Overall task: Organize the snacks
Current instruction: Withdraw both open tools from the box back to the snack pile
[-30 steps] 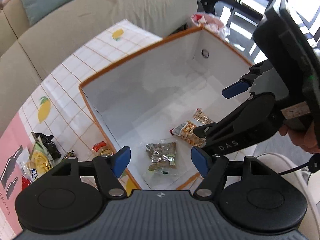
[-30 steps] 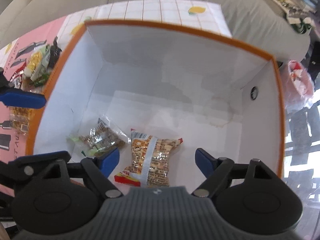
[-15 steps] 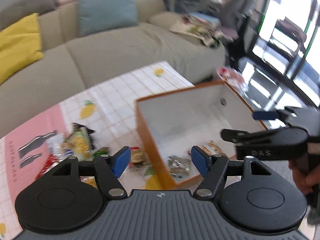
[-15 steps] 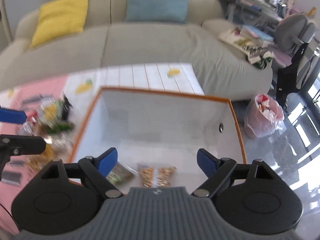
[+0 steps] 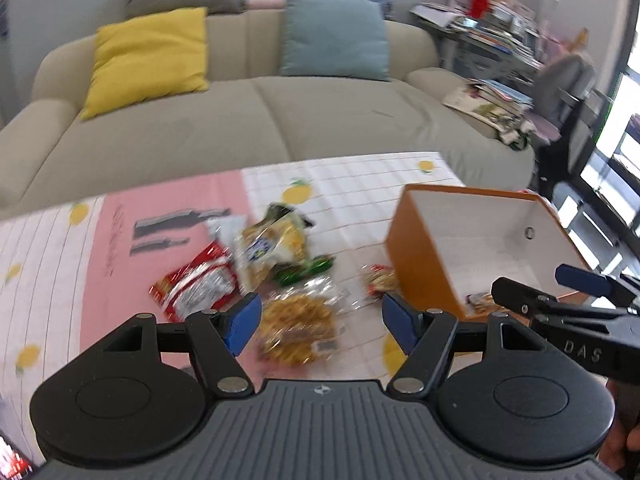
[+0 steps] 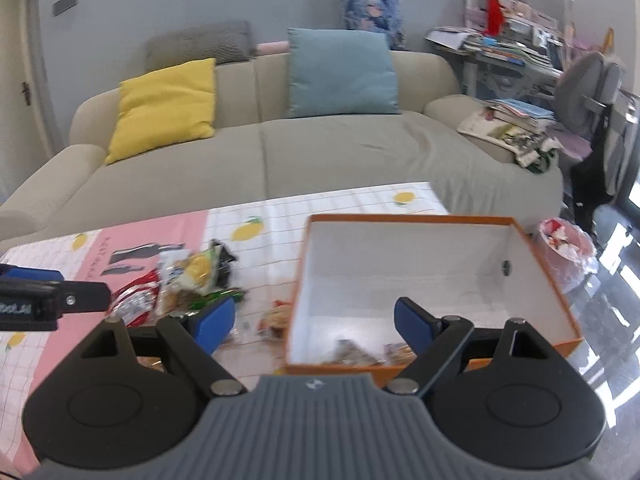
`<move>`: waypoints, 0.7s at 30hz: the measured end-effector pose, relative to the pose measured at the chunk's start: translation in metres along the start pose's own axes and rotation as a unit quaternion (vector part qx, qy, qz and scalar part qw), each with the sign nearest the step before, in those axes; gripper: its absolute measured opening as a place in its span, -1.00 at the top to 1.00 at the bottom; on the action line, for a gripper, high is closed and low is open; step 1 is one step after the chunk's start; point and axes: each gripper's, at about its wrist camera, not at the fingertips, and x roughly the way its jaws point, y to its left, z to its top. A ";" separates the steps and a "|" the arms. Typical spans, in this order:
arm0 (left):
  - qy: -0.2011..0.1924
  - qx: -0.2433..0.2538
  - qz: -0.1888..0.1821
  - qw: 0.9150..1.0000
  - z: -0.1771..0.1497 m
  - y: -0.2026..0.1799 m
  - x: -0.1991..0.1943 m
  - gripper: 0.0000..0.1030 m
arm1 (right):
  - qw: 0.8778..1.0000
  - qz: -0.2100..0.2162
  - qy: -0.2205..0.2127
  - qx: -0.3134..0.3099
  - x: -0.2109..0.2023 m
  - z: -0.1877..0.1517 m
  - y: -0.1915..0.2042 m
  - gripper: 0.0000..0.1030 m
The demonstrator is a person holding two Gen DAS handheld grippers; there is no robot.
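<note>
Your left gripper [image 5: 322, 322] has its jaws wide apart with nothing in them; the right gripper [image 6: 310, 324] is the same. Left view puts a clear bag of yellow snacks [image 5: 298, 330] just ahead between the fingers, down on the table, with a red packet [image 5: 196, 286] and a yellow-and-white bag [image 5: 270, 248] further ahead to the left. Orange box [image 5: 424, 256] sits ahead-right of that gripper, and only a sliver of its contents shows.

Right view looks straight into the box [image 6: 544, 276]: two packets [image 6: 352, 354] on its floor near the front wall. It also shows a small red packet [image 6: 276, 316] on the table just outside the box's left wall, and a pink bin bag [image 6: 566, 248] on the floor beyond.

Versus a second ago: both grippers were over the box looking down into it; now you've pulled back and up, sofa [image 6: 320, 152] in frame, left one swung over the loose pile. Jaw width unchanged.
</note>
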 end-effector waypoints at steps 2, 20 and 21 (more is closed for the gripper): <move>0.009 -0.015 0.008 1.000 -0.010 0.013 0.002 -0.55 | 1.000 0.010 0.001 -0.006 0.004 -0.008 0.014 -0.62; 0.043 -0.089 -0.003 0.995 -0.044 0.089 0.045 -0.54 | 0.992 0.059 0.055 -0.102 0.075 -0.035 0.088 -0.32; 0.047 -0.091 -0.003 0.995 -0.045 0.093 0.049 -0.54 | 0.991 0.061 0.057 -0.106 0.079 -0.035 0.091 -0.31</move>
